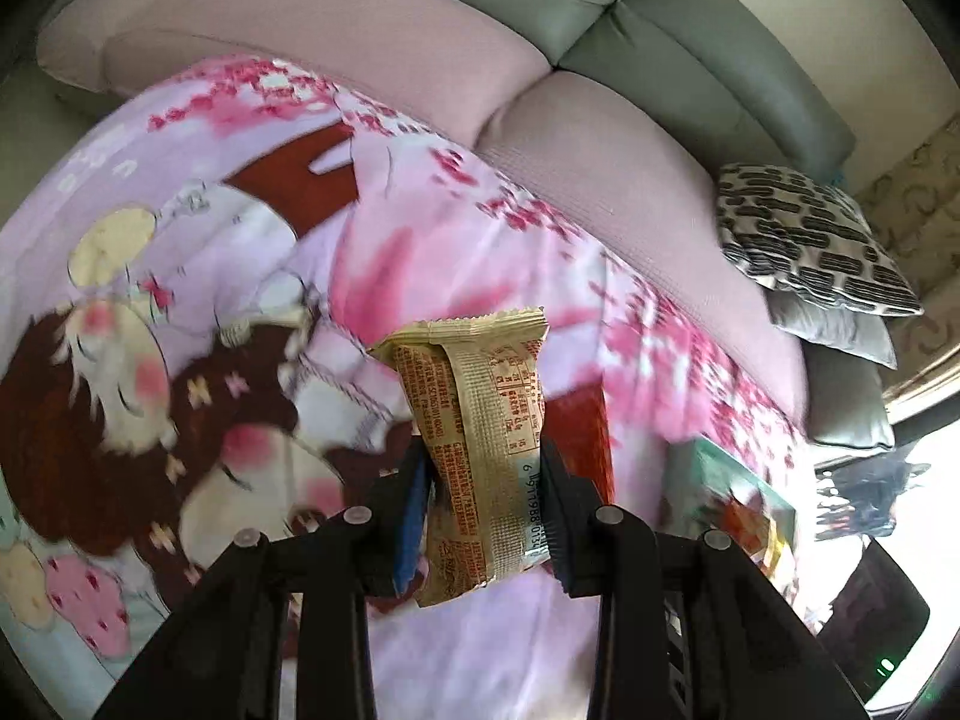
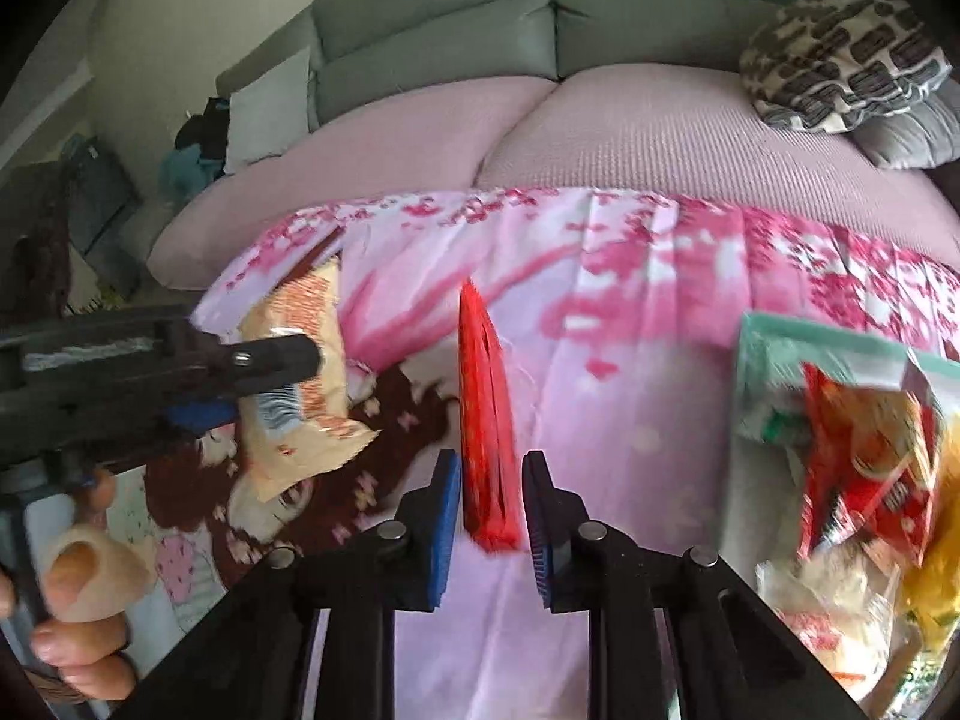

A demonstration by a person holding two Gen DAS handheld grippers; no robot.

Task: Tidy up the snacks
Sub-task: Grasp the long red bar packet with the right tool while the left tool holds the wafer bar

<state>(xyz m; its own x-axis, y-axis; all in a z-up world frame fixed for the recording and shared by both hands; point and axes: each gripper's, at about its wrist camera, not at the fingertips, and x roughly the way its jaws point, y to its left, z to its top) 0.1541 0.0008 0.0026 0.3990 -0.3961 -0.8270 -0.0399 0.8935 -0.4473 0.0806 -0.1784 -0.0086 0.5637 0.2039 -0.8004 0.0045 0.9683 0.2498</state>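
Note:
My left gripper [image 1: 486, 480] is shut on a beige snack packet with red print [image 1: 480, 414], holding it upright above the cartoon cloth [image 1: 180, 300]. In the right wrist view the same left gripper [image 2: 282, 381] comes in from the left with the beige packet [image 2: 300, 420] in it. My right gripper [image 2: 492, 504] is shut on a thin red packet [image 2: 486, 420], which stands edge-on between the blue pads. The left wrist view shows that red packet [image 1: 585, 438] just behind the right finger.
A mint-green box [image 2: 774, 360] holding red and yellow snack packets sits on the cloth at the right, and the box [image 1: 738, 492] also shows in the left wrist view. Pink sofa cushions [image 2: 660, 132] and a patterned pillow [image 2: 840, 60] lie beyond. A person's hand [image 2: 78, 570] is at lower left.

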